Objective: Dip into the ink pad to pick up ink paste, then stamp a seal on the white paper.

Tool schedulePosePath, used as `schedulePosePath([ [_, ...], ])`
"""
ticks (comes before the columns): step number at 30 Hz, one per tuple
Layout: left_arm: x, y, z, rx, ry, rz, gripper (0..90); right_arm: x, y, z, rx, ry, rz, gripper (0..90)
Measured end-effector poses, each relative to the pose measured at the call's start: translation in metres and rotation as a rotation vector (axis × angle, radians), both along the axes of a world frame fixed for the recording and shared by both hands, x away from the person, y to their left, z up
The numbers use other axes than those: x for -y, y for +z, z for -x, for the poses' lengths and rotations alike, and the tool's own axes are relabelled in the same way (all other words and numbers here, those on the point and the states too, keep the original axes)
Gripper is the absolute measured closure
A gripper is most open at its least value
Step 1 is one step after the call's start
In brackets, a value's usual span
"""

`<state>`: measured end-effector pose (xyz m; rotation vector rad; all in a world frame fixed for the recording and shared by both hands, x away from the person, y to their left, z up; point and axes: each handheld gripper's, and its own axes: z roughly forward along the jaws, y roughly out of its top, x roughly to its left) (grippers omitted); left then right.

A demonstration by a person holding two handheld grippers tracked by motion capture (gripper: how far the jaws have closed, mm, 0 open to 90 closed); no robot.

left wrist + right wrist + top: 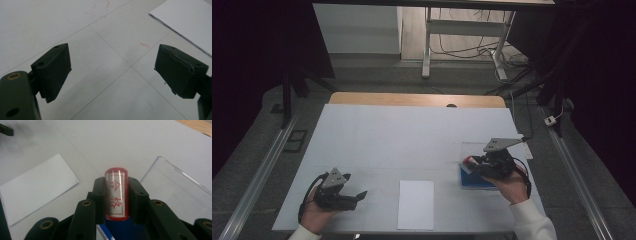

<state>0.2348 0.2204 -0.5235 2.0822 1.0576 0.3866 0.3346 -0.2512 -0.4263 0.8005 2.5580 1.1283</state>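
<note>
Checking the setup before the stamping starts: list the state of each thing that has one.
Left gripper: jaws open, nothing between them.
Right gripper: jaws shut on the stamp.
Stamp: clamped, red characters facing the camera.
Blue ink pad box: open, clear lid lying flat.
Paper sheet: flat, blank.
</note>
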Motion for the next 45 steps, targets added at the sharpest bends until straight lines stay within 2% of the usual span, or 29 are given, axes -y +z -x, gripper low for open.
schedulePosePath([
  [15, 0.000, 0.000, 0.001, 0.005, -0.001, -0.001, 13.5, -0.023, 0.001, 0.010, 0.013, 0.068, -0.010, 70.2],
  [26, 0.000, 0.000, 0.001, 0.005, -0.001, 0.001, 13.5, -0.046, -0.003, 0.017, 0.003, 0.126, -0.001, 70.2],
  [35, 0.000, 0.001, 0.001, 0.006, -0.001, 0.004, 13.5, -0.060, -0.005, 0.021, -0.006, 0.146, -0.011, 70.2],
  [45, 0.000, 0.001, 0.001, 0.004, -0.004, 0.006, 13.5, -0.078, -0.011, 0.026, -0.017, 0.191, 0.007, 70.2],
])
